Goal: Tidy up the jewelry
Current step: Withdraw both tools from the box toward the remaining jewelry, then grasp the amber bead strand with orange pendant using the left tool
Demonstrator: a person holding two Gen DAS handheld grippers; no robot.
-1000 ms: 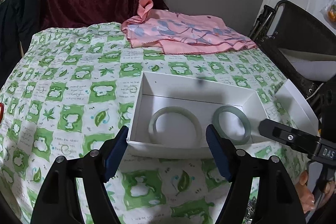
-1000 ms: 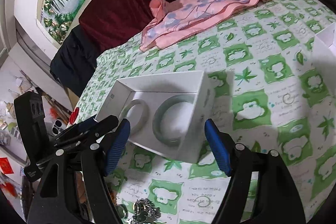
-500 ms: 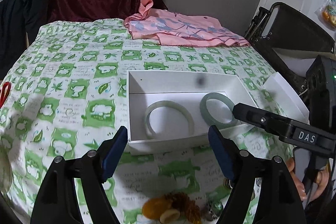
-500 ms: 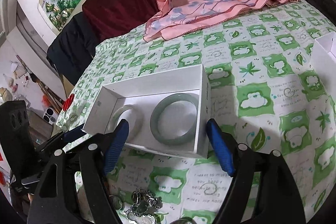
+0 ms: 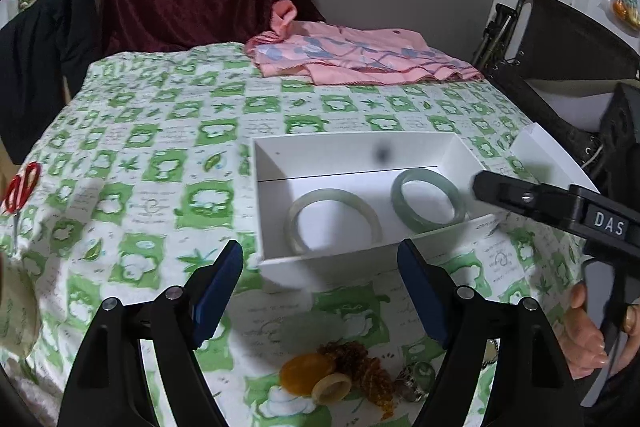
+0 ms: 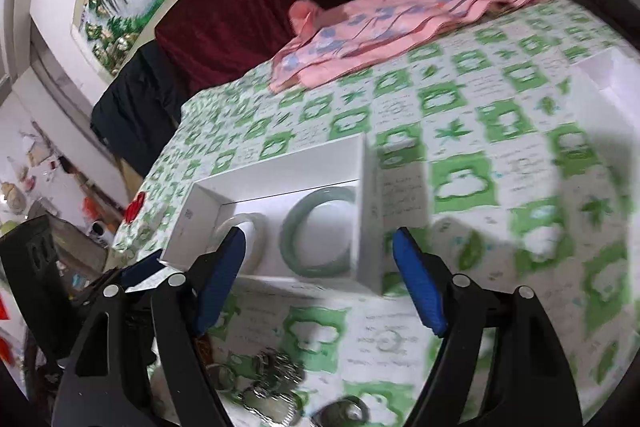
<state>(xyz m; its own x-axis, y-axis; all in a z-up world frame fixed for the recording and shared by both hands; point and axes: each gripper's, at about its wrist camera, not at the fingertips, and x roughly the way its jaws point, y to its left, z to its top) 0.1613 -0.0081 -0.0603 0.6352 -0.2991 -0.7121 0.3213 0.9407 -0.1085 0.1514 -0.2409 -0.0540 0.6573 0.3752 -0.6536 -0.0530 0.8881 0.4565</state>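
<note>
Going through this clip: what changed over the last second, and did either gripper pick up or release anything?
Both grippers drew back from the white box, bringing the loose jewelry pile on the near cloth into view. Nothing was taken hold of or let go: the left gripper and right gripper are open and empty. The pale bangle and the green bangle lie in the box as before.

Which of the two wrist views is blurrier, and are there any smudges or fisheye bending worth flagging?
Right wrist view: motion-smeared, worst on the green-and-white patterned tablecloth at right. Left wrist view: sharper, but a dark smudge floats over the far wall of the open white cardboard box. Both: straight edges bow and the corners are black.
</note>
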